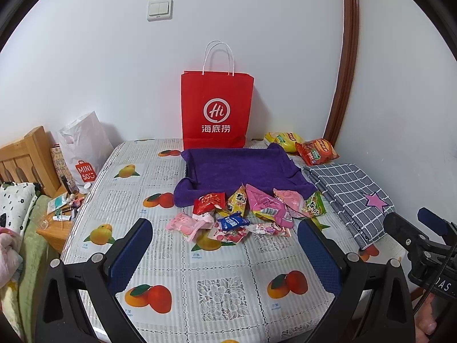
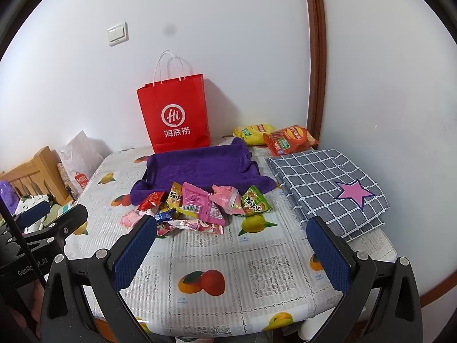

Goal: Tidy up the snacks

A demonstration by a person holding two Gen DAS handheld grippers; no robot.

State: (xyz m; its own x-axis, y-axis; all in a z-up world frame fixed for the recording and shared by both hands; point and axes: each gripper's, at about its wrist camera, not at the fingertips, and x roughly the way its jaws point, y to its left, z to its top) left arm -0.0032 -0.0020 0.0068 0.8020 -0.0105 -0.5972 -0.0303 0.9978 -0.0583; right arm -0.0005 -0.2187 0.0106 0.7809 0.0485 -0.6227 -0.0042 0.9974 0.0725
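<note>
A pile of small snack packets [image 1: 242, 214] [image 2: 200, 205] in red, pink, yellow, blue and green lies on the fruit-print tablecloth [image 1: 222, 288] [image 2: 228, 257], just in front of a purple towel-lined tray [image 1: 242, 168] [image 2: 200, 168]. A yellow chip bag [image 1: 282, 140] [image 2: 254, 133] and a red chip bag [image 1: 317, 151] [image 2: 288, 140] lie behind the tray at the right. My left gripper [image 1: 225, 254] is open and empty, held short of the pile. My right gripper [image 2: 231, 248] is open and empty, to the right of the pile.
A red paper bag [image 1: 217, 111] [image 2: 175, 114] stands against the wall behind the tray. A folded grey checked cloth with a pink star [image 1: 351, 197] [image 2: 328, 188] lies at the right. A white Miniso bag [image 1: 85, 154] and a cluttered bedside stand [image 1: 60, 220] sit left of the table.
</note>
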